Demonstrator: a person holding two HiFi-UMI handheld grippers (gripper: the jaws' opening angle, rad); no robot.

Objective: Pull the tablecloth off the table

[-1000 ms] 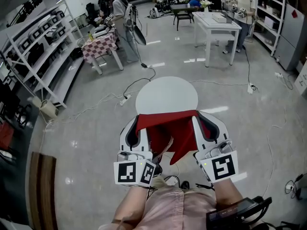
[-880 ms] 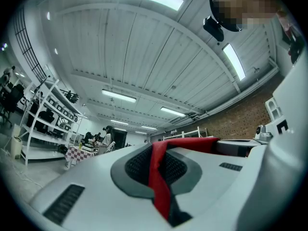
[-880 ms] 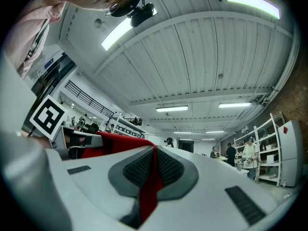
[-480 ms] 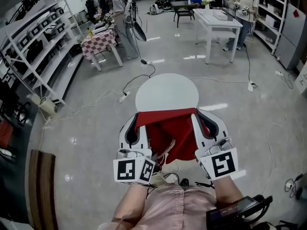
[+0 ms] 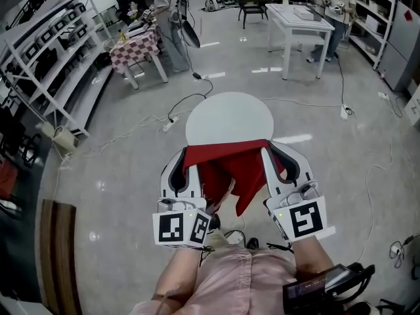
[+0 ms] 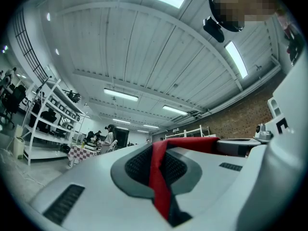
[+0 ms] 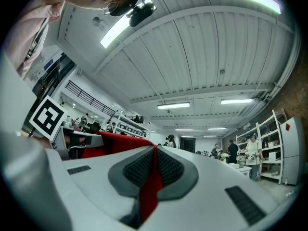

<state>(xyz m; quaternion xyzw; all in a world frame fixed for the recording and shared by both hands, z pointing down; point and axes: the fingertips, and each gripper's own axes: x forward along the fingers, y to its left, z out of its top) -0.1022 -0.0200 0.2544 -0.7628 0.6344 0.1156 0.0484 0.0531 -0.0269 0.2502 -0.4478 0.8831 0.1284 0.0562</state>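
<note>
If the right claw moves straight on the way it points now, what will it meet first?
Probably nothing near: the right claw, shut on the red tablecloth, points slightly upward, so it likely passes over the round table. Depth is unclear.

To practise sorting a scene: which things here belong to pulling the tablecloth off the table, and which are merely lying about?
In the job:
tablecloth
round table
left claw and right claw, both shut on the tablecloth

Lying about:
checked table
oblong table
shelves
</note>
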